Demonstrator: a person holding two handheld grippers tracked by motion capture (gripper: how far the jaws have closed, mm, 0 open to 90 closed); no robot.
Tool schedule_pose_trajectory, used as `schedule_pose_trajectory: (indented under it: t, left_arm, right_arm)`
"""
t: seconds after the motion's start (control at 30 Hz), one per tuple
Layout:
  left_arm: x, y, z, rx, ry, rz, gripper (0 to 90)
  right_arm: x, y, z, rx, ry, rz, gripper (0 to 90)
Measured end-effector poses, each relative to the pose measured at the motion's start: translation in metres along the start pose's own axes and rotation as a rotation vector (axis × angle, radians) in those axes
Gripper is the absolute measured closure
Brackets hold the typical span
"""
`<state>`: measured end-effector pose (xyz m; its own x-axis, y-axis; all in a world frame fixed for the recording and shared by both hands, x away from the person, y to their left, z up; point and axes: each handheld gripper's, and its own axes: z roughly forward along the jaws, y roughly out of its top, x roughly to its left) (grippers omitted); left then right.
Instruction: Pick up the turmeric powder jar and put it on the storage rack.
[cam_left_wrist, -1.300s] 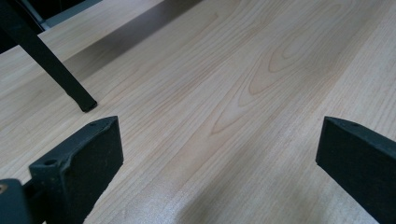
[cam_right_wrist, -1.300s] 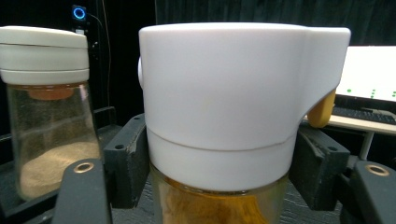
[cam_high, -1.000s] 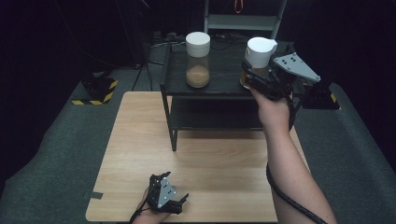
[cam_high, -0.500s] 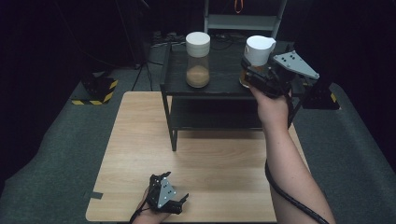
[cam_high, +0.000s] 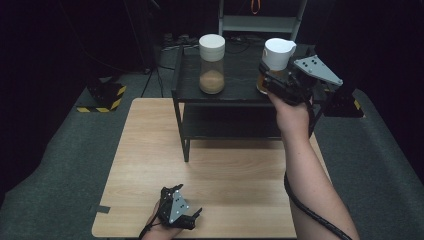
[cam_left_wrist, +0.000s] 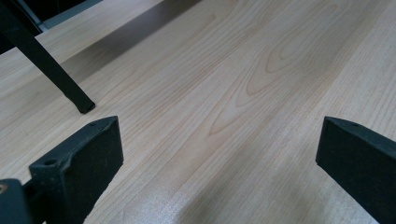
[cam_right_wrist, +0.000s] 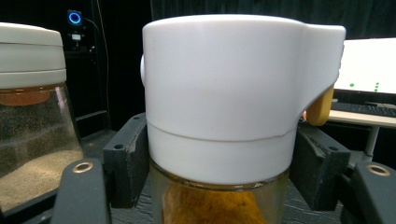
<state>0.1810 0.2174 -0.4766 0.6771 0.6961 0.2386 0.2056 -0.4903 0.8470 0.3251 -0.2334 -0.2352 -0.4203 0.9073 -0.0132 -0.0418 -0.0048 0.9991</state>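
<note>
Step in hand, as judged: jar w/ pour lid gripped on the rack's top shelf; lift or set-down can't be told apart from this alone.

L to R, clock-face dirs taken on the high view w/ table centre as hub:

Left hand-held gripper (cam_high: 176, 210) is seen at approx 7 o'clock, near the table's (cam_high: 150, 150) front edge. Jaws are spread wide w/ nothing between them, bare wood under them in the left gripper view. A rack leg (cam_left_wrist: 51, 70) is seen ahead of it, apart from the jaws.

Jar w/ flat lid (cam_high: 212, 64) stands at approx 12 o'clock on the top shelf (cam_high: 235, 75) of the black rack, upright, part full of sandy grains. It is well apart from the gripped jar.

Jar w/ pour lid (cam_high: 276, 59) is at approx 1 o'clock, on or just above the shelf's right end; contact w/ the shelf can't be told. Right hand-held gripper (cam_high: 272, 82) is closed on it: in the right gripper view the pads (cam_right_wrist: 126, 158) are pressed on both sides just at the white lid's lower band, amber contents below.

Next move, judged: the jar should be kept upright & carried clear of the shelf's edge; grip is high on the jar, near the lid, so swing or slip should be watched.

Edges & room: shelf's right edge is just beside the jar at 2 o'clock, so a drop-off risk is given there. Open table is had in front of the rack, 5 to 7 o'clock, w/ only the left hand-held gripper on it. The lower shelf (cam_high: 230, 125) is tight in headroom.
</note>
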Motion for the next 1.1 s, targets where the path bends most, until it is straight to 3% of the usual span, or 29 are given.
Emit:
schedule_pose_trajectory:
  t: [0.33,0.67,1.1]
  left_arm:
    - [0.000,0.000,0.000,0.001,-0.001,0.006,0.9]
    - [0.000,0.001,0.000,0.003,-0.002,0.005,0.9]
    - [0.000,0.001,0.000,0.004,0.000,0.004,0.9]
  right_arm:
    - [-0.001,0.006,0.000,0.032,-0.003,0.004,23.7]
    - [0.000,0.006,-0.002,0.038,-0.019,0.020,0.3]
    - [0.005,0.003,-0.016,0.023,-0.006,0.003,0.0]
